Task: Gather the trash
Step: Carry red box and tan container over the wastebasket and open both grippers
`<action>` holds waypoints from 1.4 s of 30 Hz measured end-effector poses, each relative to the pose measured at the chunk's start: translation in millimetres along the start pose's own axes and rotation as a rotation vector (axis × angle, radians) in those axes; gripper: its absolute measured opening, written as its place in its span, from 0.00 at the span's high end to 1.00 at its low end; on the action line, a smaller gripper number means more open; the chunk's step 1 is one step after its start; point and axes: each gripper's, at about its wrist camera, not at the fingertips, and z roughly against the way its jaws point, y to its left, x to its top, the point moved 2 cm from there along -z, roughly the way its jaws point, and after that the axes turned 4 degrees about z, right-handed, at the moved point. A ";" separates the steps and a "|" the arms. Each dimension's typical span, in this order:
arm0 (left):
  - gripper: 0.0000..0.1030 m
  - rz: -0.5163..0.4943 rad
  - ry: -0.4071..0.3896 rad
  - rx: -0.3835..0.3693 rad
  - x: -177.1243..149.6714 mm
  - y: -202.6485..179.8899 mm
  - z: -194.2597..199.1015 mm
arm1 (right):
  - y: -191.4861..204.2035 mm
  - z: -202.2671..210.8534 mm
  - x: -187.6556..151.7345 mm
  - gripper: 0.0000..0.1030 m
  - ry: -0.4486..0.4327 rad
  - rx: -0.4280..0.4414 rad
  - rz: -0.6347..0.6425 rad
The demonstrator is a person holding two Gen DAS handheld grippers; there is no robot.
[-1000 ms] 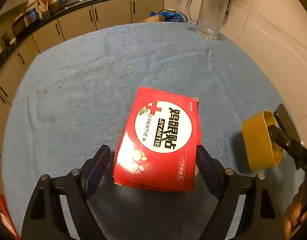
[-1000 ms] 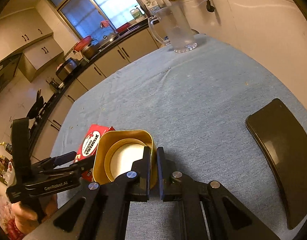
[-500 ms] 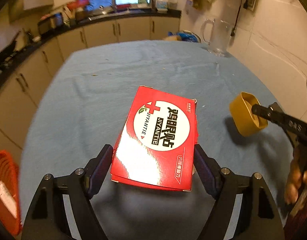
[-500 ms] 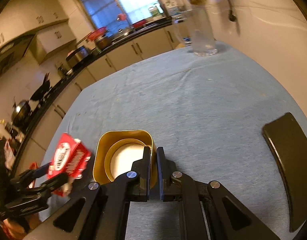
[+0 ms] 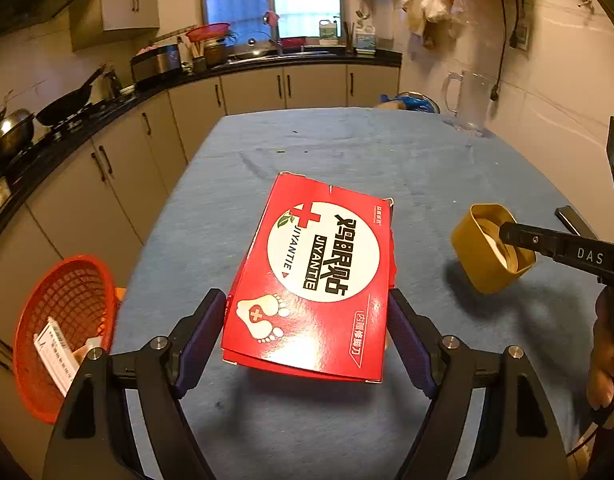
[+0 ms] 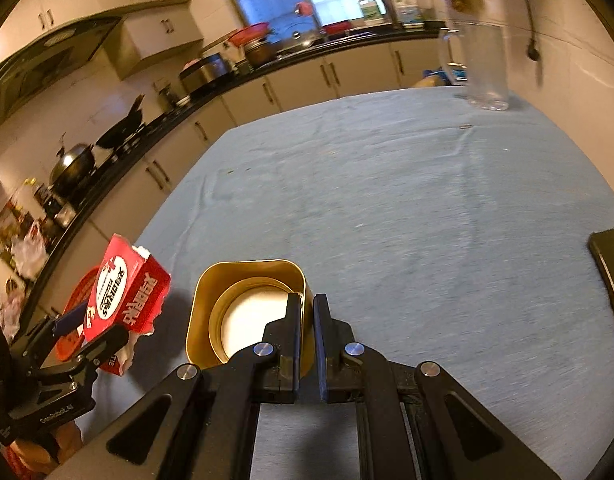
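Observation:
A red flat carton [image 5: 319, 276] with a white round label hangs above the blue-clothed table [image 5: 347, 152], and my left gripper [image 5: 303, 300] is shut on its two long sides. The right wrist view shows this carton [image 6: 123, 292] at the lower left, near the table's left edge. A gold square tin [image 6: 243, 280] with a white inside is lifted off the cloth. My right gripper [image 6: 305, 304] is shut on the tin's near wall. In the left wrist view the tin [image 5: 479, 256] hangs to the right of the carton and casts a shadow.
An orange mesh basket [image 5: 79, 292] with some packaging inside stands below the table's left edge. A clear glass jug [image 5: 471, 100] is at the far right corner. A dark curved object [image 6: 611, 272] lies at the right edge. Kitchen cabinets and a counter run along the left and back.
Both grippers have carried their loads leftward and slightly up. The orange basket has come into the left wrist view, and the tin now sits closer to the carton.

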 end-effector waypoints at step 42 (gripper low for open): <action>0.23 0.222 -0.100 0.105 -19.7 132.6 48.7 | 140.4 -34.0 11.9 0.93 0.056 0.065 0.218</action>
